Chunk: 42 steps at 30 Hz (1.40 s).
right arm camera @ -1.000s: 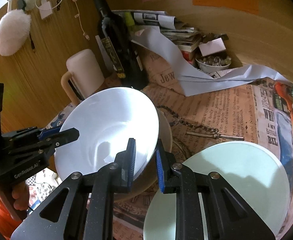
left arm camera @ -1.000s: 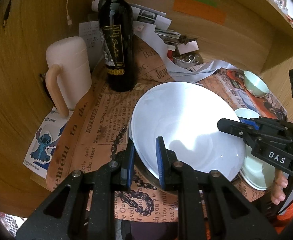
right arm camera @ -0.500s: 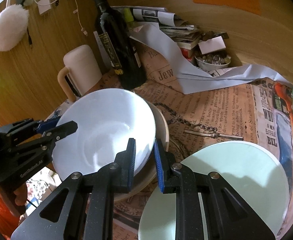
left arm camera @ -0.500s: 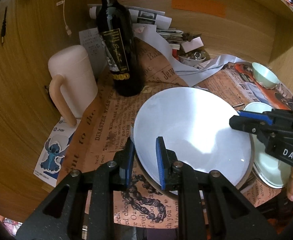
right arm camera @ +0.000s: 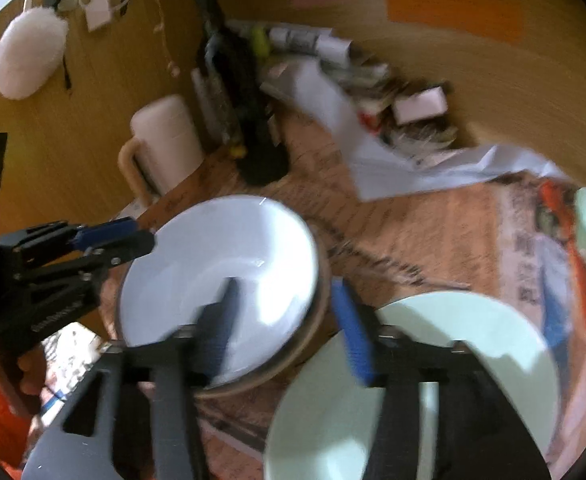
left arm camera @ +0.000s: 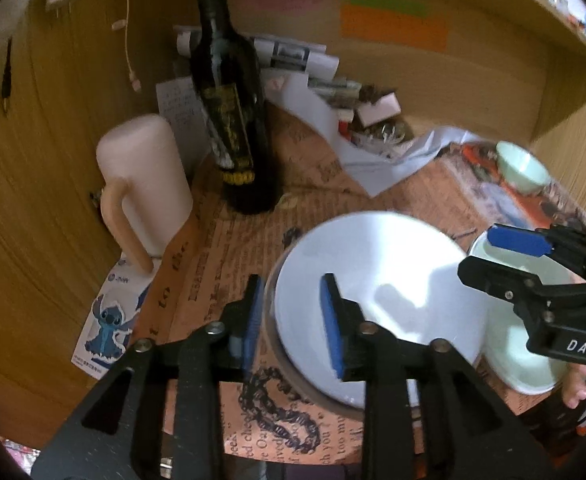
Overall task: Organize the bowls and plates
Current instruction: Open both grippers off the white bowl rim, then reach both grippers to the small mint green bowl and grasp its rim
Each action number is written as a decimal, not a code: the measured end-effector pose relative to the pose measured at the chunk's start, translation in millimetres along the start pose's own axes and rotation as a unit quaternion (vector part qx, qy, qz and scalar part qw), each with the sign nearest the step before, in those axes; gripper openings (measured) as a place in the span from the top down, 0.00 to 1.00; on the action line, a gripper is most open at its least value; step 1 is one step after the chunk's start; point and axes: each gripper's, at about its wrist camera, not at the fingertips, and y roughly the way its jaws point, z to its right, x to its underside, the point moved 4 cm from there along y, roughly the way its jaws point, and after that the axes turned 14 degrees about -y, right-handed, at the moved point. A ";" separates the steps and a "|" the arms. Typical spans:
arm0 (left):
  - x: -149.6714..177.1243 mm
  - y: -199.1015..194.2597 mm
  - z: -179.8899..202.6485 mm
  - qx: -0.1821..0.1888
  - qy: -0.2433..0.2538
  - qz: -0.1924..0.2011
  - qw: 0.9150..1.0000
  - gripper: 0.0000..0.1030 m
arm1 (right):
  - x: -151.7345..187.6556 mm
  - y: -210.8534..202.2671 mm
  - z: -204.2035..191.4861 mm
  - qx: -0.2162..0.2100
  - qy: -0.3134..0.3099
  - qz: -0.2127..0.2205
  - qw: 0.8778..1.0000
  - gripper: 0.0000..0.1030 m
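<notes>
A: What is seen at the far left of the wooden desk?

B: A Stitch cartoon sticker (left arm camera: 107,326) is laid flat at the desk edge. Just behind it, a tall pale pink mug with a loop handle (left arm camera: 143,182) is stood upright, and a dark glass wine bottle with a gold-printed label (left arm camera: 233,120) is stood upright beside the mug.

A: How is the left gripper (left arm camera: 291,318) set?

B: Its blue-padded jaws are spread apart and nothing is held. The near rim of the round white ceramic bowl (left arm camera: 381,300) is straddled, with one pad outside the rim and one over the bowl's inside. Contact cannot be confirmed.

A: Where is the white bowl located?

B: It is nested in a darker-rimmed brown bowl (right arm camera: 313,332), of which only the edge is shown. Both are rested on the newspaper-print table covering (left arm camera: 229,264).

A: And the right gripper (right arm camera: 285,330)?

B: It is opened wide and nothing is gripped. The right-hand rim of the same bowl stack is straddled, though this view is blurred. Just to the right, a pale green flat plate (right arm camera: 413,384) is laid on the covering.

A: What is found at the far right?

B: A small pale green bowl (left arm camera: 523,172) is set near the far right edge of the desk, well apart from the plate.
</notes>
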 end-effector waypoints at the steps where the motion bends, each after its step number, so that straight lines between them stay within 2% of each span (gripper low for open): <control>1: -3.0 -2.8 2.5 0.004 -0.002 0.005 1.000 0.57 | -1.4 -4.1 3.6 0.006 0.001 0.006 1.000 0.39; 2: -6.8 -6.8 5.8 0.010 -0.005 0.013 1.000 0.50 | -2.7 -6.7 7.3 0.009 0.003 0.009 1.000 0.39; 7: -26.1 -24.9 34.1 0.033 0.010 0.044 0.998 0.32 | -7.4 -27.7 38.1 0.034 0.026 0.030 0.999 0.36; 9: -33.4 -28.8 46.4 0.049 0.018 0.050 0.997 0.27 | -8.4 -37.9 52.7 0.056 0.034 0.041 0.997 0.28; 11: -40.0 -31.5 60.5 0.060 0.027 0.061 0.996 0.15 | -8.5 -46.8 65.4 0.074 0.042 0.049 0.995 0.23; 13: -46.0 -32.3 74.4 0.067 0.036 0.075 0.994 0.12 | -7.7 -57.0 82.9 0.093 0.054 0.056 0.993 0.18; 17: -58.1 -23.7 102.6 0.081 0.050 0.075 0.993 0.09 | -3.8 -73.6 116.3 0.130 0.073 0.062 0.987 0.17; 23: -77.2 4.6 134.8 0.095 0.047 0.043 0.993 0.09 | 4.0 -91.9 167.7 0.196 0.088 0.059 0.975 0.17; 27: -86.2 22.8 155.3 0.089 0.057 0.032 0.994 0.09 | 12.4 -96.3 199.5 0.227 0.110 0.054 0.966 0.16; 35: -101.3 65.3 190.1 0.101 0.068 -0.023 0.992 0.09 | 32.1 -85.8 253.5 0.269 0.146 0.025 0.952 0.16; 42: -106.1 104.6 221.1 0.097 0.098 -0.063 0.988 0.09 | 57.7 -65.9 301.2 0.276 0.198 -0.014 0.940 0.16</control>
